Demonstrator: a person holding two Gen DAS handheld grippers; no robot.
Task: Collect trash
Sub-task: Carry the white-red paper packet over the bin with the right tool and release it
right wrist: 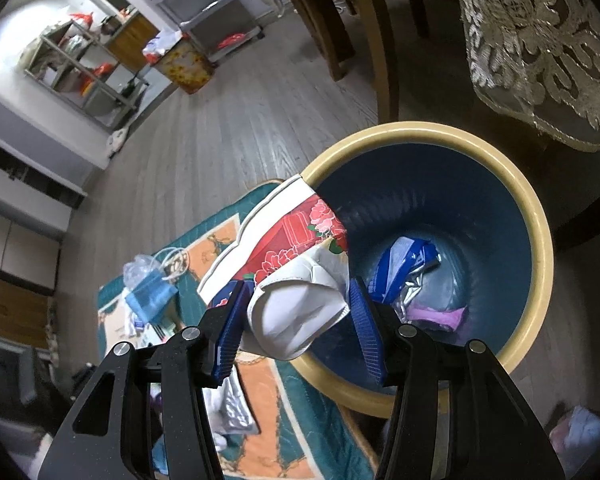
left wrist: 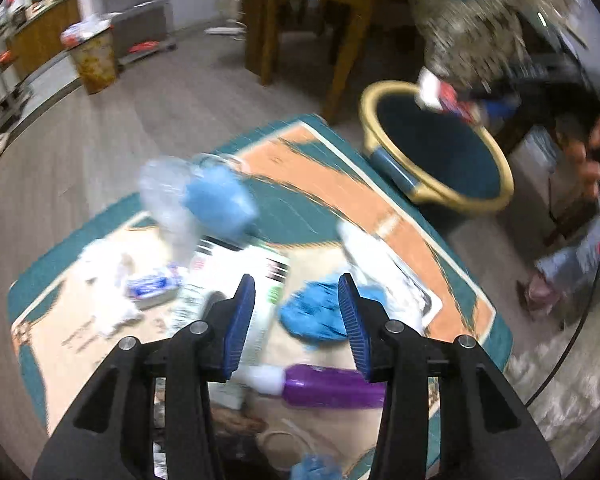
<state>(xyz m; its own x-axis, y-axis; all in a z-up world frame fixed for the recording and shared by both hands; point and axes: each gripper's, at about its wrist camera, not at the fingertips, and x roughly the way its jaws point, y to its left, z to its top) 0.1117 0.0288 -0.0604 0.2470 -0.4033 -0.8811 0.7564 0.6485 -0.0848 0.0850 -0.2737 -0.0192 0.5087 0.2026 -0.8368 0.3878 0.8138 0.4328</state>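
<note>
A home, dining or living area. Grey wood-plank floor [right wrist: 204, 120] with a teal and orange rug [left wrist: 380, 208] on it. Wooden chair [left wrist: 312, 12] legs by a table draped in an embroidered lace cloth [right wrist: 540, 52]. Blue bin [right wrist: 540, 248] with a cream rim stands at the rug edge. Far side: metal shelf racks [right wrist: 88, 76] stacked with bags and pots, a steel cart [right wrist: 216, 12], a flower-print bin [right wrist: 188, 66], and a wooden cabinet [right wrist: 130, 38] against the pale wall.
</note>
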